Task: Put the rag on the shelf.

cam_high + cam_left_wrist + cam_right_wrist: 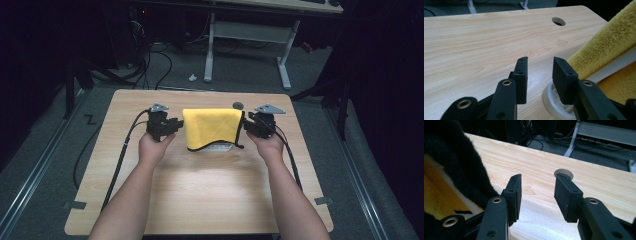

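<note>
A: Where is the yellow cloth (pixel 212 127)?

B: It hangs draped over a white rack (pixel 609 67) near the far middle of the tabletop (pixel 200 190), just on the near side of the round cable hole (pixel 238 105). Its lower hem is black-edged and sags lower at the left than at the right.

A: Left gripper (pixel 172 125)?

B: Just beside the cloth's left edge, held in the person's left hand (pixel 152 145). In the left gripper view its fingers (pixel 521 75) stand apart with bare wood between them; nothing is gripped. The cloth and the rack's white round foot (pixel 554 100) lie off to one side of the fingers, the foot partly behind one finger.

A: Right gripper (pixel 250 126)?

B: Just beside the cloth's right edge, in the right hand (pixel 270 145). The right gripper view shows its fingers (pixel 567 195) parted, with only tabletop in the gap. The cloth's black trim looms close at the side of that view, clear of the pads.

A: Any contact with the cloth?

B: The finger pads press on nothing. Whether a gripper body brushes the cloth, I cannot tell.
</note>
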### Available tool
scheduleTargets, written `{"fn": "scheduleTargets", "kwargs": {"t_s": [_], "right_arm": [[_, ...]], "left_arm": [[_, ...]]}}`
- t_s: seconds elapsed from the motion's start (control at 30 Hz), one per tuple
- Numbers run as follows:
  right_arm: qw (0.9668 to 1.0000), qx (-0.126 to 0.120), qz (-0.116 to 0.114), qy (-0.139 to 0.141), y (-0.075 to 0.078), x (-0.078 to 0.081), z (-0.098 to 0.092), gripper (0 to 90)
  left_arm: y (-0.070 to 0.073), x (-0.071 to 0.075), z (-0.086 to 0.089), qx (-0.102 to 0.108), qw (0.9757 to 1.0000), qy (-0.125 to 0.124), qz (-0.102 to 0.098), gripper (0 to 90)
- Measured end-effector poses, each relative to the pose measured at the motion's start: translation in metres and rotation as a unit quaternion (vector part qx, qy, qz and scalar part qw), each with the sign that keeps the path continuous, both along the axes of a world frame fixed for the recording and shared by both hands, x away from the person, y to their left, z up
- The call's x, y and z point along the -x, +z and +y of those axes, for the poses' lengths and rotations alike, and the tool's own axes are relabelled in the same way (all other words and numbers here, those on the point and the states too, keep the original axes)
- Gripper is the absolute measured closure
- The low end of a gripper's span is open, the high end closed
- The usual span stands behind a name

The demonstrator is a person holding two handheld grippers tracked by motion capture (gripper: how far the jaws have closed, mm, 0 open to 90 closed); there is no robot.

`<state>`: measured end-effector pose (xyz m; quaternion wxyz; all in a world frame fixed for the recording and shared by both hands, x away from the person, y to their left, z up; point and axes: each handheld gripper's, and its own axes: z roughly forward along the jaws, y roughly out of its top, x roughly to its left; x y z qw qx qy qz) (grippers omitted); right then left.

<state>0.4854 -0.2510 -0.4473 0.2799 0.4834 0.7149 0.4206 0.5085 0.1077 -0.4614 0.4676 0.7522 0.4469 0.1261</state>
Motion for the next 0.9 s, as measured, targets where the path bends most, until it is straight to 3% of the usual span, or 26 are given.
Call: {"fn": "scheduleTargets", "kwargs": {"t_s": [0.23,0.37,0.43,0.57,0.67,0.77,0.9], "right_arm": [[0.9999,0.007,-0.015,0.003,0.007,0.01,0.002,58.6],[0.9993,0.027,-0.025,-0.002,0.013,0.017,0.003,57.2],[0.9991,0.026,-0.033,-0.002,0.016,0.022,0.0,56.9],[0.9992,-0.001,-0.038,-0.012,0.014,0.038,-0.008,56.2],[0.9987,0.009,-0.049,-0.007,0.01,0.051,-0.009,55.8],[0.9983,0.037,-0.046,0.0,0.01,0.062,-0.008,53.7],[0.9974,0.044,-0.057,0.009,0.013,0.078,-0.007,52.9]], "left_arm": [[0.005,0.007,0.01,-0.001,0.9999,0.008,-0.009,63.2],[0.01,0.014,0.019,0.005,0.9997,0.011,-0.019,60.8],[0.01,0.021,0.022,0.034,0.9992,0.012,-0.015,59.4],[0.007,0.04,0.024,0.038,0.9989,0.01,-0.026,58.6],[0.002,0.051,0.026,0.035,0.9988,0.012,-0.031,58.3],[0.0,0.06,0.03,0.037,0.9988,0.013,-0.03,57.9],[0.001,0.073,0.033,0.029,0.9991,0.006,-0.029,57.7]]}}
